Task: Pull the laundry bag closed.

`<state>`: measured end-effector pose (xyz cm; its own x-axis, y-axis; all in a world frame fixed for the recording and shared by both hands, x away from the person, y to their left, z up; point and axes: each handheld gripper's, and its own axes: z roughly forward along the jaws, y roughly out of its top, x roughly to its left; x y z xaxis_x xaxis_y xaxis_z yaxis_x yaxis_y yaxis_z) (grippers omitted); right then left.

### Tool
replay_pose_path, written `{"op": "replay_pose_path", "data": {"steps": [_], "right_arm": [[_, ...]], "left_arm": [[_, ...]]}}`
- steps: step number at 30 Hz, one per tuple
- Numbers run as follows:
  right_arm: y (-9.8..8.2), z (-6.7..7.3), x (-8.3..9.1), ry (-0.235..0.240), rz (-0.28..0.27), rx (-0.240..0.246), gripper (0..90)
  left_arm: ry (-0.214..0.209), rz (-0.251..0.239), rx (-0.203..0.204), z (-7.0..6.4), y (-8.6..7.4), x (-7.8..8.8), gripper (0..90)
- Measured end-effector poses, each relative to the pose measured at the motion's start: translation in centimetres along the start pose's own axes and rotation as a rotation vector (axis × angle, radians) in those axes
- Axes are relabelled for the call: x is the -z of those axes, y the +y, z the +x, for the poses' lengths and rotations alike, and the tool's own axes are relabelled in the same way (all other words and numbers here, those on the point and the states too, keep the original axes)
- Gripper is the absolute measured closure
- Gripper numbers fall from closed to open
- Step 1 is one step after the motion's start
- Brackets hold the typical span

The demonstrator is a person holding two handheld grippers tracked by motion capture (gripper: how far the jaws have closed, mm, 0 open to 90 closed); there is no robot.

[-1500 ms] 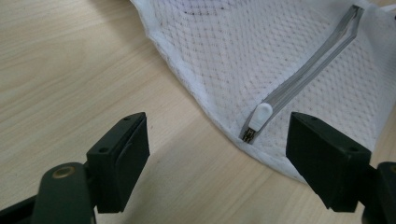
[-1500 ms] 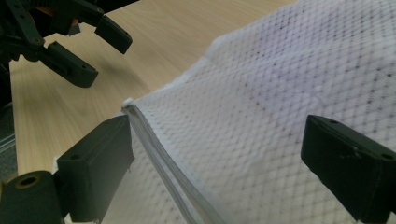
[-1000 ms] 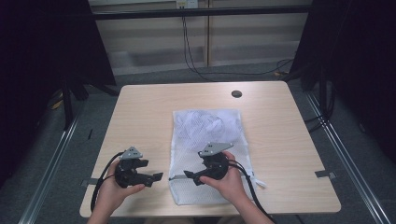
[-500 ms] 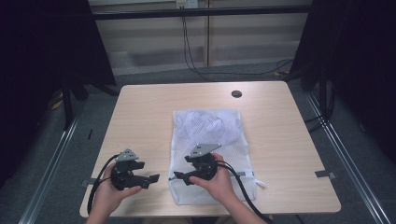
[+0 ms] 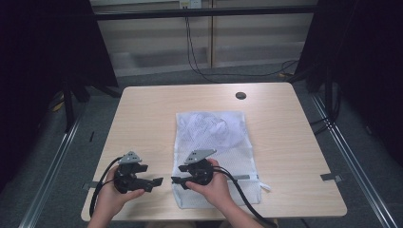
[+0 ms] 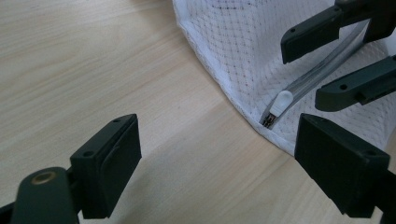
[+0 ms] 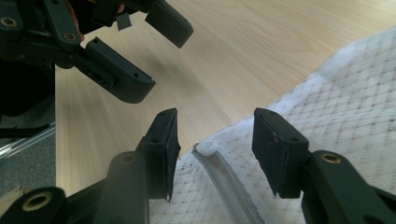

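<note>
Table: a light wood-grain top (image 5: pixel 142 118) with rounded corners, bare apart from the bag and 1 small dark round disc (image 5: pixel 241 95) near its far edge.
Mesh bag: a white mesh bag (image 5: pixel 223 137) lies flat on the middle of the table, reaching to the near edge; something pale is bunched inside its far end.
Zipper: a grey zipper strip with a white end tab (image 6: pixel 281 100) runs along the bag's near-left corner, just inside the hem (image 7: pixel 208 149).
Left gripper: the left gripper (image 5: pixel 158 181) is held just above the bare wood near the front edge, left of the bag; its jaws are spread wide with nothing between them (image 6: pixel 215 163).
Right gripper: the right gripper (image 5: pixel 175 180) sits over the bag's near-left corner, jaws parted on either side of the zipper end (image 7: pixel 215 144), not closed on it.
Spacing: the 2 grippers point toward each other, tips near but apart.
Room: grey floor, dark curtains at both sides, pale wall panels behind, black cables (image 5: pixel 199 57) hanging down the wall, metal rails (image 5: pixel 57 156) along the floor beside the table.
</note>
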<state>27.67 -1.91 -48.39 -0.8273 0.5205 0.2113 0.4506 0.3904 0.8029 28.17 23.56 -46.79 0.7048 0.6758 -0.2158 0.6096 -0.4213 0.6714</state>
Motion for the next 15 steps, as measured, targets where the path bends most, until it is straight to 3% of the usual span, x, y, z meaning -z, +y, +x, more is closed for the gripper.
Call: {"op": "replay_pose_path", "data": {"steps": [15], "right_arm": [[-0.4, 0.3, -1.4, 0.010, 0.051, 0.006, 63.7]], "left_arm": [[-0.008, 0.013, 0.007, 0.1, -0.1, -0.3, 14.7]]}}
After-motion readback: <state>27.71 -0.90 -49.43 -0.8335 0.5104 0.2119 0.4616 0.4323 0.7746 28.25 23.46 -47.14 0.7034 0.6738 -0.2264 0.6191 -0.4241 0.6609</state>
